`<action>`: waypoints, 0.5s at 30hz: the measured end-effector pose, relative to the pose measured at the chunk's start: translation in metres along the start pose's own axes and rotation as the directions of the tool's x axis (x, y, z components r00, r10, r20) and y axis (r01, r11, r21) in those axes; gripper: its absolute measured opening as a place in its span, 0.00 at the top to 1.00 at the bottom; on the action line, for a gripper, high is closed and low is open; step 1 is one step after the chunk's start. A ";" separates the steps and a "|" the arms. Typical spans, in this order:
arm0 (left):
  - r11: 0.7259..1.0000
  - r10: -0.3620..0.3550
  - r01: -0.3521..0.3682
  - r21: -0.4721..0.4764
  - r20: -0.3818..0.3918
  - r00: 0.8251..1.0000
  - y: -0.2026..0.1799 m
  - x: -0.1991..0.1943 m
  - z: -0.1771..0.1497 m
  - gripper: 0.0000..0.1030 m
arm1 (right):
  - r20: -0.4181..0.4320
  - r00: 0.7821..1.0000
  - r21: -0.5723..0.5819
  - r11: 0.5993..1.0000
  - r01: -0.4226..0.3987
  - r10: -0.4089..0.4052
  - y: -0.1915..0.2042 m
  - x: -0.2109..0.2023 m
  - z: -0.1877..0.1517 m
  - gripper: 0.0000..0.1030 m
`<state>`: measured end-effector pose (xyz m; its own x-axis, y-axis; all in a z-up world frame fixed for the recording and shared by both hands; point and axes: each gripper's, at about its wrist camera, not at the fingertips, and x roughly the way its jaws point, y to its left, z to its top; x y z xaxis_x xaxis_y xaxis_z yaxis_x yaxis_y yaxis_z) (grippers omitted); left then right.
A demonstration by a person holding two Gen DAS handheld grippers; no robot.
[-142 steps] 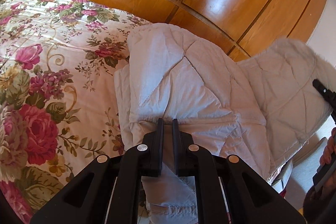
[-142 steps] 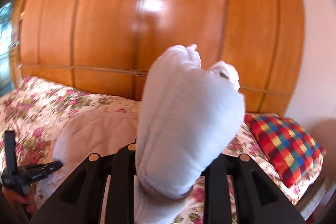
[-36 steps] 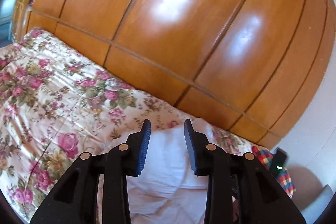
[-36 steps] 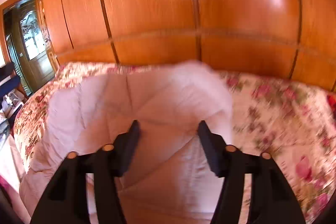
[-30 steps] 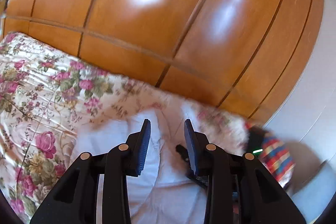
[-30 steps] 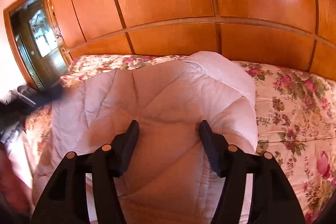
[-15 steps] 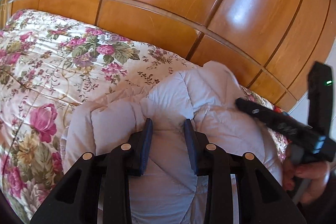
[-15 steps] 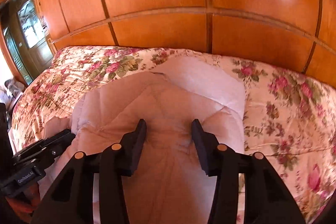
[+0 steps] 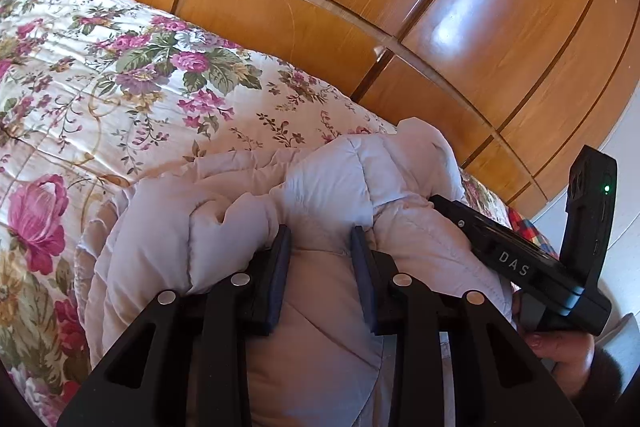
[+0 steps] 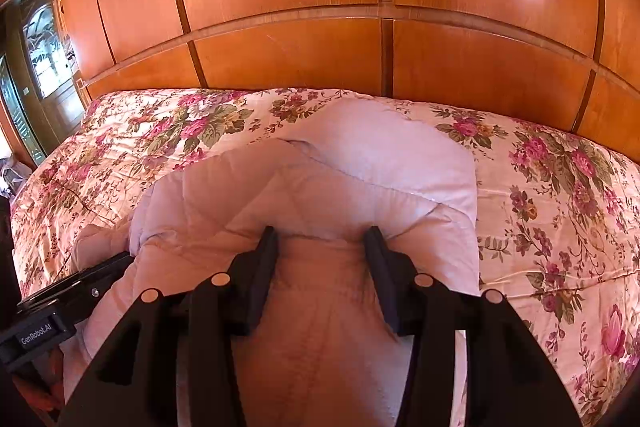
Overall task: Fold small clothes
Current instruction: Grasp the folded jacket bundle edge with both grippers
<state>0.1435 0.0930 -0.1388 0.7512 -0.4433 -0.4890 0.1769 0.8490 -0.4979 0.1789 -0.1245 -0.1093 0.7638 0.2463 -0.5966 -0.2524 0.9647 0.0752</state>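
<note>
Your pale quilted garment (image 9: 340, 187) lies bunched and puffy on the floral bedspread (image 9: 100, 87), its far end close to the wooden headboard (image 10: 300, 55). Left of the garment, the bedspread runs open and flat. Your left gripper (image 9: 320, 243) has its jaws pressed into a fold, seemingly clamped on it. Your right gripper (image 10: 320, 239), jaws just narrowed, squeezes a ridge of padding. Right of the garment, bedspread stretches free toward the headboard.
</note>
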 end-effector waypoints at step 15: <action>0.999 0.032 -0.033 0.005 0.056 0.998 -0.010 -0.054 -0.013 0.69 | 0.054 0.999 -0.005 1.000 0.004 -0.003 0.001 -0.049 -0.007 0.33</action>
<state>0.0928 0.1044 -0.1170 0.7908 -0.3989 -0.4643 0.1556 0.8646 -0.4778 0.1370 -0.1364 -0.0859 0.7955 0.2477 -0.5530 -0.2527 0.9651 0.0688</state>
